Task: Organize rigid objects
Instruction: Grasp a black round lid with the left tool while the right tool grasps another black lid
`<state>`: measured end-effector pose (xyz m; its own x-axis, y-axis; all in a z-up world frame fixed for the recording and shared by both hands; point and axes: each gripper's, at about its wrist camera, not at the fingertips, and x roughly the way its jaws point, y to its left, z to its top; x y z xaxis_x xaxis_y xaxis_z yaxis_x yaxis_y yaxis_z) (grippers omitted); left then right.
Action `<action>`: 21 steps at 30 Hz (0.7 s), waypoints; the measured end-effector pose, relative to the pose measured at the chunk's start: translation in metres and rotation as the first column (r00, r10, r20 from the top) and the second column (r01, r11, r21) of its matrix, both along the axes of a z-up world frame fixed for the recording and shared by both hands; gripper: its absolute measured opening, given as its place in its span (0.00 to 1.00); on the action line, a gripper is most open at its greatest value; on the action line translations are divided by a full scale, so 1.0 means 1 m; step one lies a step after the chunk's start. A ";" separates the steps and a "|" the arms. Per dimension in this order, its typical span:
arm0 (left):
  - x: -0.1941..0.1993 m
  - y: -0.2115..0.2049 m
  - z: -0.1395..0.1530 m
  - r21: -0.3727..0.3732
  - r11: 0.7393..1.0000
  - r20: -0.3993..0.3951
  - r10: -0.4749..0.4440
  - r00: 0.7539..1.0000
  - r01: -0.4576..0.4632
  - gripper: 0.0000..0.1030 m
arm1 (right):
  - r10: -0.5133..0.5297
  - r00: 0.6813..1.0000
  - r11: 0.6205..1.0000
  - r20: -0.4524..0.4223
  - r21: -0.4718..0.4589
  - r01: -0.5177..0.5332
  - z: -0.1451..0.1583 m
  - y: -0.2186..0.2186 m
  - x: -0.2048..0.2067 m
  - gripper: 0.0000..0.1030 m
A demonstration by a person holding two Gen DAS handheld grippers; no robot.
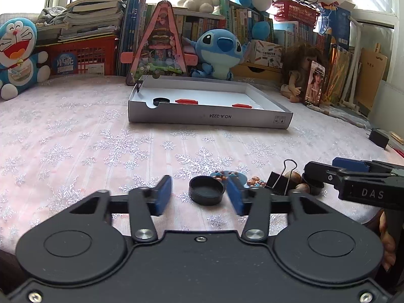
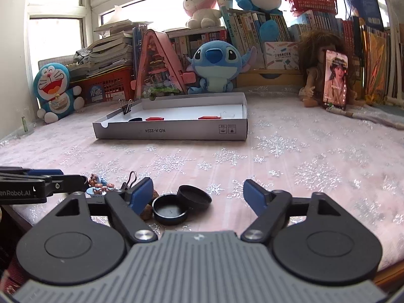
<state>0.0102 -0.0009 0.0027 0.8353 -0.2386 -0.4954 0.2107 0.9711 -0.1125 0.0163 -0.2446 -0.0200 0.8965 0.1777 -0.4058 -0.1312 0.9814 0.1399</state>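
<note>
My left gripper (image 1: 199, 195) is open, its blue pads on either side of a black round cap (image 1: 206, 190) on the snowflake cloth. To its right lie a blue beaded trinket (image 1: 228, 175), a black binder clip (image 1: 280, 180), walnuts (image 1: 293, 176) and another black cap (image 1: 314, 183). My right gripper (image 2: 199, 197) is open over two black caps (image 2: 170, 209) (image 2: 194, 197), with a walnut (image 2: 146, 212) and the binder clip (image 2: 130, 180) by its left finger. A shallow white box (image 1: 209, 118) (image 2: 171, 130) farther back holds a black cap (image 1: 161, 100) and two red pieces (image 1: 186, 101).
Plush toys, a pink triangular toy house (image 1: 161, 43), books, red baskets (image 1: 80, 58) and a doll with a phone (image 1: 314, 83) line the back. A small black block (image 1: 378, 138) sits at the right edge. The pink cloth stretches between the box and the grippers.
</note>
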 end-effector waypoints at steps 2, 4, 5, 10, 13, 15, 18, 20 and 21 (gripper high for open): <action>0.000 0.000 -0.001 0.002 1.000 0.001 -0.004 1.000 0.004 0.40 | 0.001 1.000 0.999 -0.029 0.043 0.001 -0.002 -0.002 0.003 0.70; -0.001 -0.001 -0.002 0.005 1.000 0.002 -0.008 1.000 0.008 0.39 | -0.002 0.999 0.996 -0.052 0.084 0.006 -0.006 -0.003 0.006 0.66; -0.001 -0.001 -0.003 0.007 1.000 0.004 -0.010 1.000 0.010 0.38 | -0.008 0.999 0.996 -0.048 0.085 0.012 -0.006 -0.003 0.005 0.64; -0.002 -0.004 -0.005 0.017 1.000 0.005 -0.014 1.000 0.014 0.35 | -0.013 0.998 0.993 -0.060 0.114 0.020 -0.005 -0.003 0.008 0.54; -0.002 -0.006 -0.009 0.019 1.000 0.005 -0.012 1.000 0.012 0.29 | -0.020 0.998 0.991 -0.065 0.129 0.028 -0.005 -0.004 0.009 0.46; -0.003 -0.009 -0.011 0.037 0.999 0.018 -0.009 1.000 0.009 0.29 | -0.026 0.997 0.989 -0.068 0.141 0.035 -0.005 -0.004 0.009 0.39; -0.006 -0.011 -0.011 0.049 0.999 0.025 -0.010 1.000 0.009 0.29 | -0.036 0.997 0.989 -0.066 0.142 0.045 -0.005 -0.004 0.009 0.36; -0.006 -0.011 -0.010 0.043 0.999 0.025 -0.008 1.000 0.007 0.29 | -0.040 0.997 0.990 -0.062 0.134 0.048 -0.005 -0.003 0.009 0.36; -0.006 -0.010 -0.009 0.041 0.999 0.025 -0.008 1.000 0.007 0.29 | -0.042 0.997 0.990 -0.059 0.128 0.050 -0.004 -0.003 0.009 0.36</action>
<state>0.0046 -0.0112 -0.0066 0.8458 -0.2244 -0.4841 0.2198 0.9732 -0.0671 0.0251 -0.2472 -0.0243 0.8815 0.1912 -0.4317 -0.0747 0.9593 0.2722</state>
